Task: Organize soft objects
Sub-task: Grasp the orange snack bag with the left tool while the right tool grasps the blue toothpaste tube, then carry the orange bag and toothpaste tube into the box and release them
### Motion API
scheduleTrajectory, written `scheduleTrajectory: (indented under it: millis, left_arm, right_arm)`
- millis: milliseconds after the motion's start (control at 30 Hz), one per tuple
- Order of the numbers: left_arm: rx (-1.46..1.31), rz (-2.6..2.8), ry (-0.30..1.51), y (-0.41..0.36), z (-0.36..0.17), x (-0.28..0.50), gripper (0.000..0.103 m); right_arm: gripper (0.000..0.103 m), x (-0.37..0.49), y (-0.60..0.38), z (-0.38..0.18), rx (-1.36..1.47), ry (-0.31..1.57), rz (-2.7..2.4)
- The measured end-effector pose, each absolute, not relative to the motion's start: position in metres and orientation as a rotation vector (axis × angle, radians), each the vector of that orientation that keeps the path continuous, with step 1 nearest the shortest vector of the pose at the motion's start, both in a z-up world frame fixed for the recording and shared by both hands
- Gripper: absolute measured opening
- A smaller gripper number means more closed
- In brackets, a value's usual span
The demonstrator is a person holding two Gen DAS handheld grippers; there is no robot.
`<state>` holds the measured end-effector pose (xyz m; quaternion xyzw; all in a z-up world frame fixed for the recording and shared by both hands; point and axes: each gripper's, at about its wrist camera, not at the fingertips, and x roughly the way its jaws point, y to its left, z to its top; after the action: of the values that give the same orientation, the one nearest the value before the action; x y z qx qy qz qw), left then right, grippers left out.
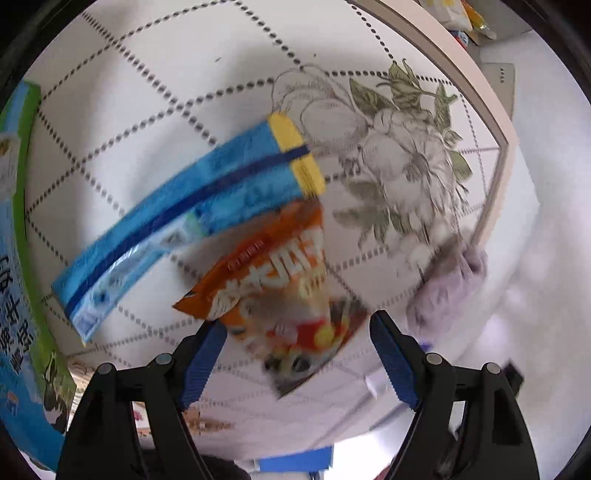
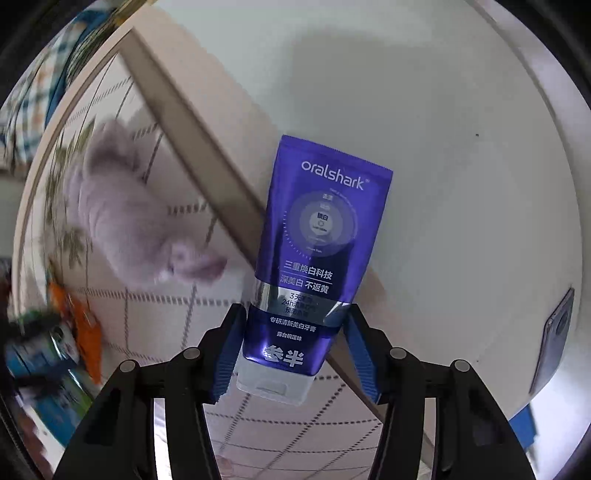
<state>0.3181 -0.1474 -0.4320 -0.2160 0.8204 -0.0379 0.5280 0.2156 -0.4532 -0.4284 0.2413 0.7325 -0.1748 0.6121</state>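
In the left wrist view my left gripper [image 1: 297,350] is open above an orange snack packet [image 1: 275,291] that lies between its fingers on the patterned tablecloth [image 1: 147,110]. A blue and yellow packet [image 1: 192,218] lies beside it, partly under the orange one. A fluffy lilac soft toy [image 1: 450,280] sits at the cloth's right edge. In the right wrist view my right gripper [image 2: 291,347] is shut on a purple Oralshark toothpaste tube [image 2: 314,258], held cap end toward the camera. The lilac toy [image 2: 122,225] lies to its left on the cloth.
A blue and green carton [image 1: 18,258] stands at the left. Packets [image 1: 461,18] lie beyond the cloth's far edge. In the right wrist view a phone [image 2: 554,339] lies on the white surface [image 2: 443,147] at right, and blurred cartons [image 2: 48,354] and an orange packet [image 2: 86,328] at left.
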Motion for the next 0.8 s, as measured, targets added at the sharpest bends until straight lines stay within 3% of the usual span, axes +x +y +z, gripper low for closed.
scheduleTrajectory:
  millis: [133,267,400,633,700,800]
  left_arm:
    - [-0.364,-0.117,1.93,-0.172,-0.433,0.32,0.077]
    - [-0.021,-0.22,1.867,-0.214,-0.428,0.308,0.063]
    - [0.201,-0.27,1.773,-0.241,-0.424,0.29,0.059]
    - [0.221,-0.32,1.699,-0.256,-0.415,0.261,0.055]
    - [0.234,-0.334,1.678,-0.26,-0.41,0.249,0.042]
    - [0.222,-0.358,1.661,-0.27,-0.393,0.235,0.042]
  right_arm:
    - [0.055,0.21,-0.437,-0.427,0.489,1.705,-0.375]
    - [0.054,0.219,-0.43,-0.429,0.433,1.718,-0.349]
    - [0.055,0.22,-0.425,-0.432,0.442,1.717,-0.364]
    - [0.051,0.221,-0.418,-0.429,0.39,1.707,-0.369]
    - [0.051,0.217,-0.421,-0.428,0.389,1.709,-0.353]
    - [0.05,0.209,-0.421,-0.423,0.399,1.695,-0.328]
